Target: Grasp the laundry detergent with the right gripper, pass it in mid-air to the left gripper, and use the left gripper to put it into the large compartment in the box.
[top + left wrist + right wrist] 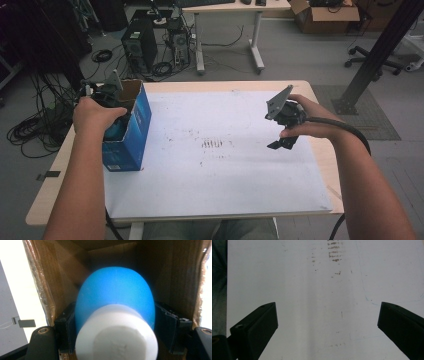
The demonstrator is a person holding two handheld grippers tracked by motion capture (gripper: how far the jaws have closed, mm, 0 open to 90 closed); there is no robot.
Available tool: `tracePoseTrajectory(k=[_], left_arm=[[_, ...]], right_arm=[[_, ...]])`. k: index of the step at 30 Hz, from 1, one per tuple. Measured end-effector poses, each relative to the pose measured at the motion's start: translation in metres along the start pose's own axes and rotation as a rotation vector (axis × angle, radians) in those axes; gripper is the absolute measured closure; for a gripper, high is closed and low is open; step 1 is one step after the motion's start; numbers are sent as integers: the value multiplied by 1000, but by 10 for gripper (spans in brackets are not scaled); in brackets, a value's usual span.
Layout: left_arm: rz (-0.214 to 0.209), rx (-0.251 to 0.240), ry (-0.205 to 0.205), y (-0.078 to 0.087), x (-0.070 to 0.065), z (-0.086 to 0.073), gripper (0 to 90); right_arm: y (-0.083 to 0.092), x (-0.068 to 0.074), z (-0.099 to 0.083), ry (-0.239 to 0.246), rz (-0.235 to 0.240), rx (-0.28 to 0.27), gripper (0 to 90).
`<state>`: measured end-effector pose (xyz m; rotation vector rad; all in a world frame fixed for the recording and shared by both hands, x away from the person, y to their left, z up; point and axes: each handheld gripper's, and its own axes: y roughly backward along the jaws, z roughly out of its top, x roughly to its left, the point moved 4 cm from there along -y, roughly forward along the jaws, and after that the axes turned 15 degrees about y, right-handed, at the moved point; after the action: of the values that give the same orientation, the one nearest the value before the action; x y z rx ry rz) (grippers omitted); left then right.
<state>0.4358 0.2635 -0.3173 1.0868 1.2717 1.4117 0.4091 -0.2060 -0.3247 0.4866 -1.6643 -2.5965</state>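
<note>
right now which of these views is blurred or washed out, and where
Left gripper view: the white cap of the blue object sits soft and out of focus, the strips outside the cardboard box glare white. Right gripper view: the white sheet looks evenly lit, its smudges sharp. High view: dim, mildly soft throughout.

Grey floor (300,55), computer towers (139,46) amid tangled cables (35,131), white desk (227,7), cardboard box (325,15), office chair base (372,64)

blue object (115,292): lower part cut off | left gripper (107,100): fingers hidden inside box (131,145)
</note>
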Motion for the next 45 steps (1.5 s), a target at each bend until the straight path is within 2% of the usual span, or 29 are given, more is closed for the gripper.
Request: tracePoseTrajectory(k=[14,22,25,27,30,39,44,45], left_arm=[[43,-32,-7,24,-2,-3,268],[34,-46,-21,35,-2,-6,256],[22,-59,-17,39,-2,-6,208],[19,-61,-21,41,-3,-7,207],[-1,-66,-36,47,-6,-8,154],[-21,-93,-96,67,-17,-10,87],[-50,-94,-154,75,-28,-12,51],[-65,-95,-182,76,-31,-12,49]], right_arm=[[3,2,-1,-1,-7,-2,29],[5,2,0,2,-8,-1,29],[7,2,1,4,-6,4,29],[7,2,1,4,-6,4,29],[7,2,2,4,-4,6,29],[10,3,3,5,-7,6,29],[11,3,2,6,-11,7,29],[12,3,2,6,-10,7,29]])
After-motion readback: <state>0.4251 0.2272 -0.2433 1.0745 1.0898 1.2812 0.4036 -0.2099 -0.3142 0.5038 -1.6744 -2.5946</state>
